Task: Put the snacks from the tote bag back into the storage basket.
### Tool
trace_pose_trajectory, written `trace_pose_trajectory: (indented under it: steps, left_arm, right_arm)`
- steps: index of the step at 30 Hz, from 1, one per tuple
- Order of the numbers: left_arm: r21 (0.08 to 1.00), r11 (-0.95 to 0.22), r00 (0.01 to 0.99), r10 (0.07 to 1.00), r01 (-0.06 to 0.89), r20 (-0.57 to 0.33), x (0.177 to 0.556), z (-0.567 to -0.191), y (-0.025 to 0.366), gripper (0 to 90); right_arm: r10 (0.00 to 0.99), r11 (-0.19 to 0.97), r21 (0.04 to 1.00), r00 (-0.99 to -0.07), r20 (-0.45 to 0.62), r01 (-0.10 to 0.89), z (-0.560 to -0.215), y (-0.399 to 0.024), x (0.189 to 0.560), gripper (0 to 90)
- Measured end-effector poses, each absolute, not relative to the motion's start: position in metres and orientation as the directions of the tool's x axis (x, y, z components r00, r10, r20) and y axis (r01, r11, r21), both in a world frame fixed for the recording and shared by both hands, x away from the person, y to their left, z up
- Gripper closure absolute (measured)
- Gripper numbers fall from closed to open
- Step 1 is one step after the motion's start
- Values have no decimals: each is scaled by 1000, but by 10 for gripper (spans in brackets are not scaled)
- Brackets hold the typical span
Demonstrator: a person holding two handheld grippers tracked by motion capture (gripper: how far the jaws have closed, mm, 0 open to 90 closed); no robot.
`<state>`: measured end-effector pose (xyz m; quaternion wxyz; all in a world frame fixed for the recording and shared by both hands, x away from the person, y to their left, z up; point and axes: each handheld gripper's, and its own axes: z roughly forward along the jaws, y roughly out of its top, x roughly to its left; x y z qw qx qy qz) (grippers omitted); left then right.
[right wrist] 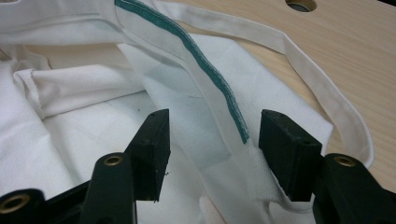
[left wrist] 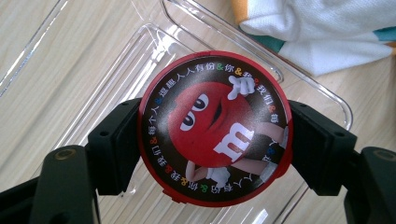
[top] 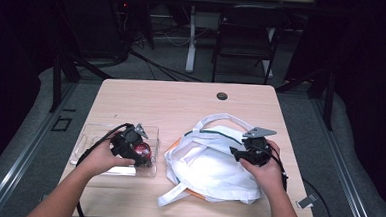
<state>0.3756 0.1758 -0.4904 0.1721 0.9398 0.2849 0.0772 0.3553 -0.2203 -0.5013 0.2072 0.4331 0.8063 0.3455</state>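
Two tools at work: one lifting a candy tin, one at the bag's rim.

The left tool (left wrist: 215, 135) is clenched on the round red candy tin (left wrist: 215, 128), held just above the clear plastic tray (left wrist: 322, 91) on the tabletop (top: 181, 100). The right tool (right wrist: 212, 154), jaws apart, straddles the green-trimmed edge of the white cloth bag (right wrist: 84, 140) without pinching it. Likely step: packing the tin. Next, the right should clamp the rim and lift the mouth open so the tin can go in.
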Motion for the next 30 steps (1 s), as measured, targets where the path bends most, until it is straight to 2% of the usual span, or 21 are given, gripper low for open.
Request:
trace_pose_trajectory:
  steps: [30]
  left_arm:
    - [342,-768,814,581,541,18,379,-499,173,253]
  right_arm:
    - [837,393,735,-546,-37,552,-502,-220,355,431]
